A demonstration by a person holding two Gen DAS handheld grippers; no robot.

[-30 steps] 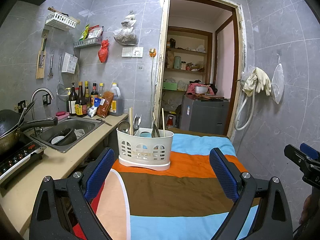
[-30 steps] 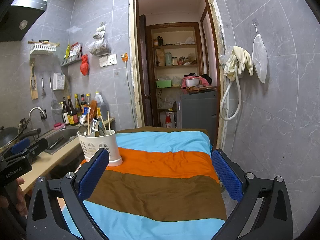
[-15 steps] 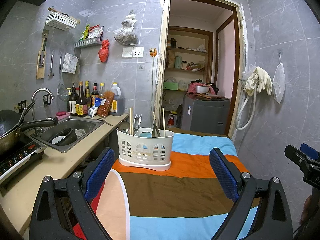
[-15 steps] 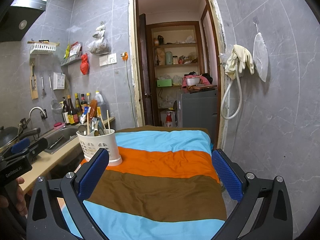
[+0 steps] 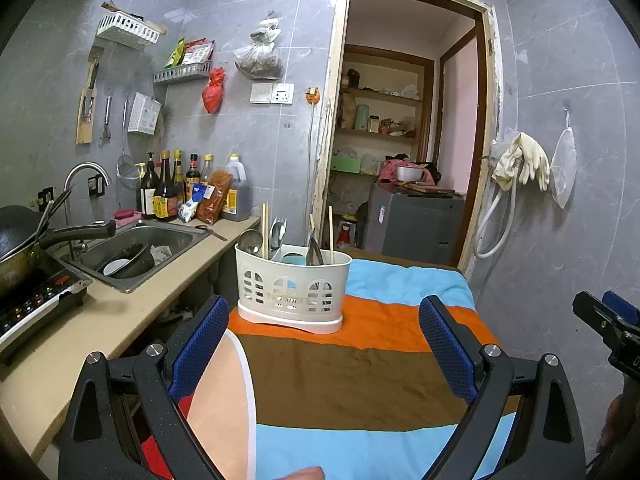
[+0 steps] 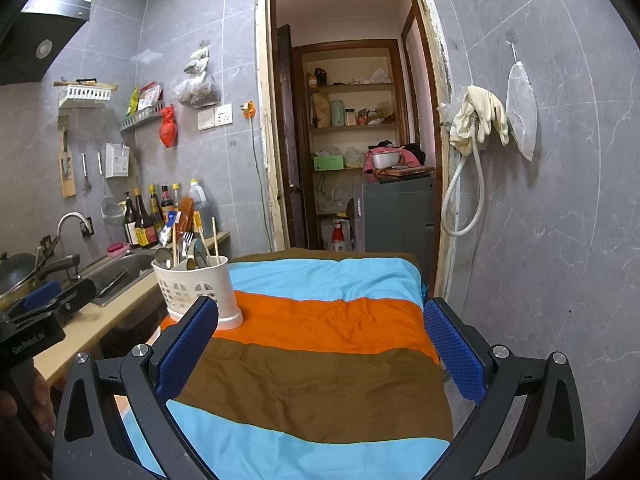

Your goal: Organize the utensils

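Note:
A white slotted utensil holder (image 5: 291, 288) stands on the orange stripe of a striped cloth (image 5: 360, 368) on the table. It holds spoons (image 5: 276, 232), chopsticks (image 5: 265, 230) and other utensils. It also shows in the right wrist view (image 6: 196, 286), at the cloth's left edge. My left gripper (image 5: 326, 344) is open and empty, just in front of the holder. My right gripper (image 6: 318, 346) is open and empty above the middle of the cloth. Each gripper shows at the edge of the other's view.
A counter (image 5: 100, 320) with a sink (image 5: 132, 252), a pan (image 5: 24, 236) and sauce bottles (image 5: 172, 192) runs along the left. An open doorway (image 5: 400, 152) lies behind the table. A grey tiled wall (image 6: 560, 240) with hanging gloves is on the right.

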